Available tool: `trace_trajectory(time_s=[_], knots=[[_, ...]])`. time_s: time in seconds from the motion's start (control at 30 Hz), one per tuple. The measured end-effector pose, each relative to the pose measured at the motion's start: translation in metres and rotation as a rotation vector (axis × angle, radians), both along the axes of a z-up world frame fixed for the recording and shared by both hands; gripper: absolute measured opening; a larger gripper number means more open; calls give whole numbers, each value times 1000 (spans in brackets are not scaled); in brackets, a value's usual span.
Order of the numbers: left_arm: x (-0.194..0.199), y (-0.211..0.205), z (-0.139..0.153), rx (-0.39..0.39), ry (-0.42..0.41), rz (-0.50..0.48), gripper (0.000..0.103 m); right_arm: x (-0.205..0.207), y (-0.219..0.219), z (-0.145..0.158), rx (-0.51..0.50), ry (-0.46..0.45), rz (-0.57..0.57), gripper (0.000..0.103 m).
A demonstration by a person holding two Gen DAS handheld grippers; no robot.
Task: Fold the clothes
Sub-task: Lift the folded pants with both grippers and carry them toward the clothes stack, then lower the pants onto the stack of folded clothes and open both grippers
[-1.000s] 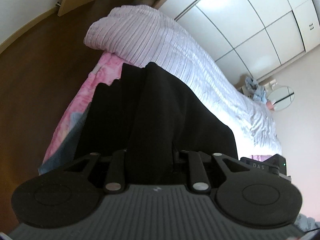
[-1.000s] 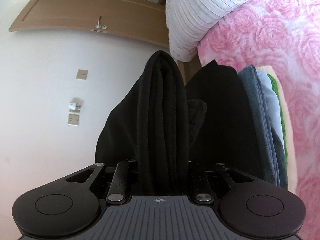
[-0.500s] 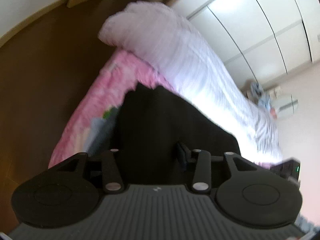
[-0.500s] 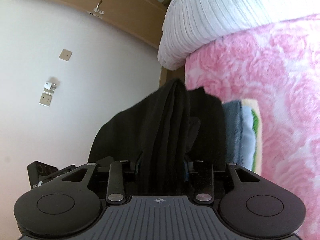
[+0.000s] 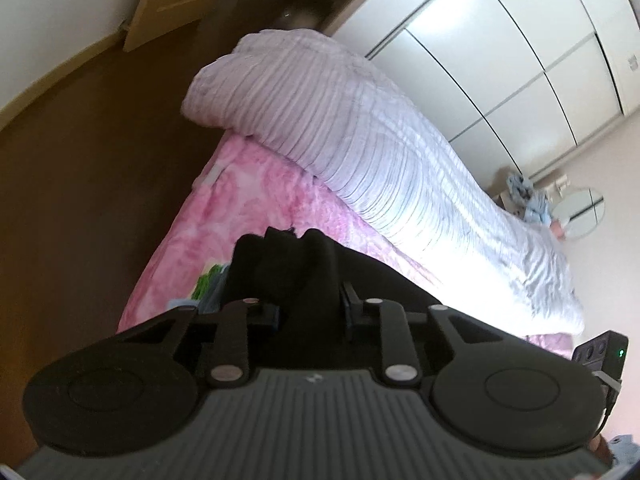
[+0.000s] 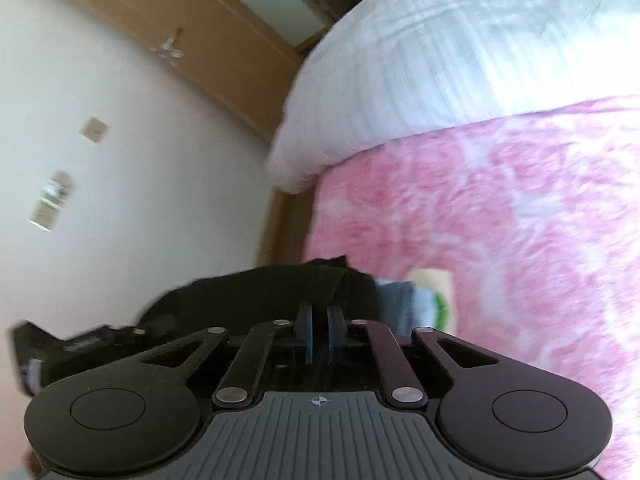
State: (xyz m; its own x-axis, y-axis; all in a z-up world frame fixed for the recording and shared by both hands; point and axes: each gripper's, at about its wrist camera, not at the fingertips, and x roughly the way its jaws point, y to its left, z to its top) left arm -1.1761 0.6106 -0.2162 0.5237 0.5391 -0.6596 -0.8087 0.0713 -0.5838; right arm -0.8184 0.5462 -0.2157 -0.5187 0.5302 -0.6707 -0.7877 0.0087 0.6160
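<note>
right claw [image 6: 319, 330] has let go, closing empty; left claw [image 5: 310, 312] closing on black garment [image 5: 308, 276].

Left gripper [image 5: 310, 308] jaws closing, angled downward; right gripper [image 6: 319, 334] jaws closing, nearly together.

A big white ribbed blanket [image 5: 360, 136] lies on a pink flowery bed cover [image 6: 500, 240]. Behind the bed stands a tall white wardrobe [image 5: 500, 52]. The floor [image 5: 80, 184] is dark brown wood. A brown wooden door [image 6: 168, 36] is in the white wall [image 6: 140, 200]. A small round mirror [image 5: 580, 213] sits far away.
</note>
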Motion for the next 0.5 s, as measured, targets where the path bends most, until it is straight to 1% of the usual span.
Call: trace_trajectory(time_s=[0.07, 0.13, 0.17, 0.2, 0.23, 0.27, 0.3, 0.37, 0.4, 0.43, 0.5], knots=[[11, 4, -1, 33, 40, -35, 23, -2, -3, -3, -8, -45, -41, 5], [17, 5, -2, 58, 85, -57, 28, -6, -8, -4, -13, -82, -42, 5], [18, 4, -1, 66, 105, -61, 28, -8, -10, -5, -15, -100, -41, 5], [16, 3, 1, 67, 120, -54, 30, -8, -11, -2, -11, -108, -28, 6], [14, 0, 5, 67, 136, -41, 36, -9, -12, 2, -6, -113, -13, 7], [11, -4, 10, 64, 155, -13, 37, -8, -13, 7, 2, -117, -2, 11], [8, -10, 16, 65, 176, 16, 37, -7, -13, 14, 10, -122, 8, 18], [2, -29, 30, 77, 234, 69, 34, -6, -19, 28, 47, -145, 24, 27], [0, -39, 37, 84, 266, 92, 32, -7, -25, 36, 79, -160, 40, 27], [-2, -51, 44, 91, 298, 110, 31, -9, -34, 44, 122, -185, 75, 27], [2, -79, 56, 103, 336, 123, 29, -15, -53, 60, 213, -239, 152, 28]])
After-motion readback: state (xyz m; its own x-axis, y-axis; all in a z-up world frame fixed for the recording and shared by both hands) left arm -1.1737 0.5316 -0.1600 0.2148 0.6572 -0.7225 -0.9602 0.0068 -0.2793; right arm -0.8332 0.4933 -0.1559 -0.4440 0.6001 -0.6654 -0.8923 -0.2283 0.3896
